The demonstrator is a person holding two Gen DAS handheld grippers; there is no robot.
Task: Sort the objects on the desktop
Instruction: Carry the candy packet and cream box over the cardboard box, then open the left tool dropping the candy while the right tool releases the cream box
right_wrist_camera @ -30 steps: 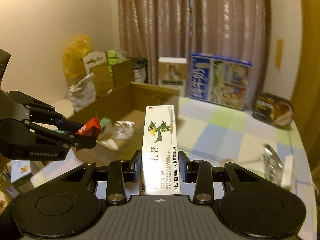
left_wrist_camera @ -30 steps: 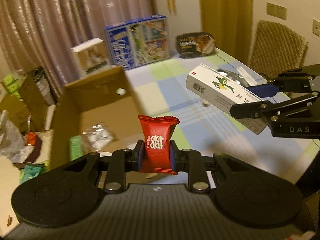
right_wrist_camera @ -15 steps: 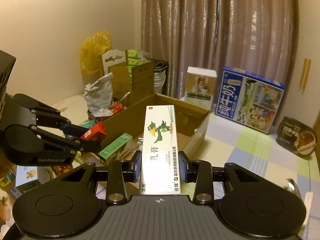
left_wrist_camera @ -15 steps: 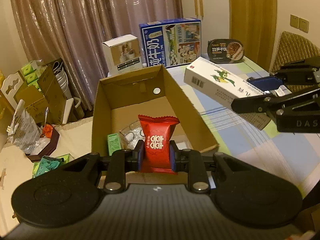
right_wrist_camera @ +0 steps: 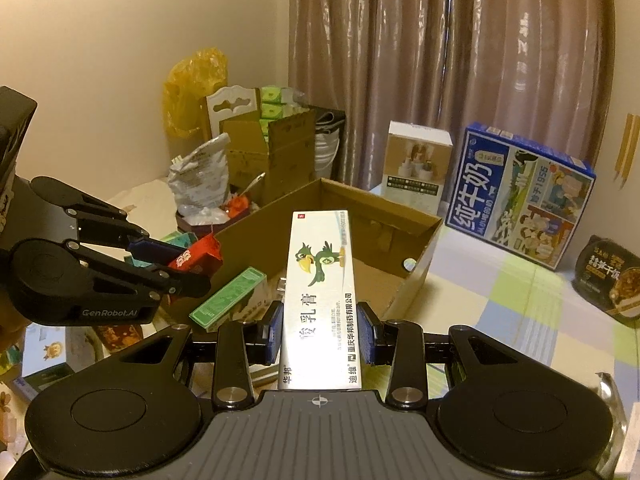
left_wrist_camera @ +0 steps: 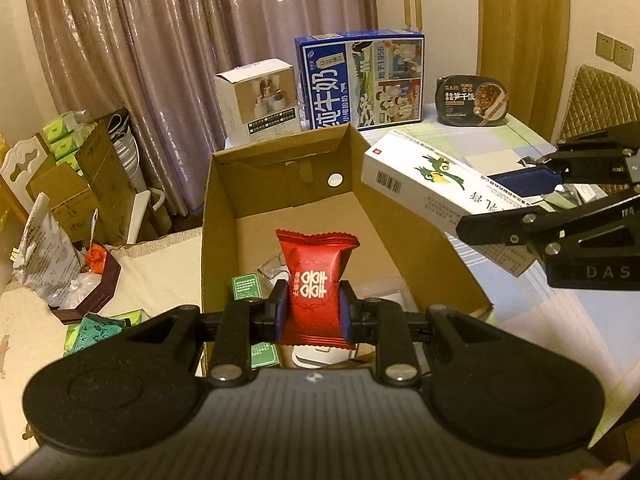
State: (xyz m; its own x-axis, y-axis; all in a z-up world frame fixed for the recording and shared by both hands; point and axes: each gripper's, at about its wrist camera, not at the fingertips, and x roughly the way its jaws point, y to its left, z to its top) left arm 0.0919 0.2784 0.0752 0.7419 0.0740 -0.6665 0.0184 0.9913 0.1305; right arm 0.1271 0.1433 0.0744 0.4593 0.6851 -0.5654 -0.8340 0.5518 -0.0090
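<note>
My left gripper is shut on a red candy packet and holds it above the near end of an open cardboard box. My right gripper is shut on a long white ointment box with a green bird and holds it over the box's right wall. The ointment box and right gripper also show at the right of the left wrist view. The left gripper with the red packet shows at the left of the right wrist view. A green carton and clear wrappers lie inside the cardboard box.
A blue milk carton case, a white product box and a black meal tray stand at the table's far side. Cardboard boxes, bags and green packs crowd the left. A checked tablecloth covers the table. A chair stands far right.
Both grippers have moved left and closer over the cardboard box with their loads. The box now lies directly below the red packet, and the ointment box reaches over its right wall.
</note>
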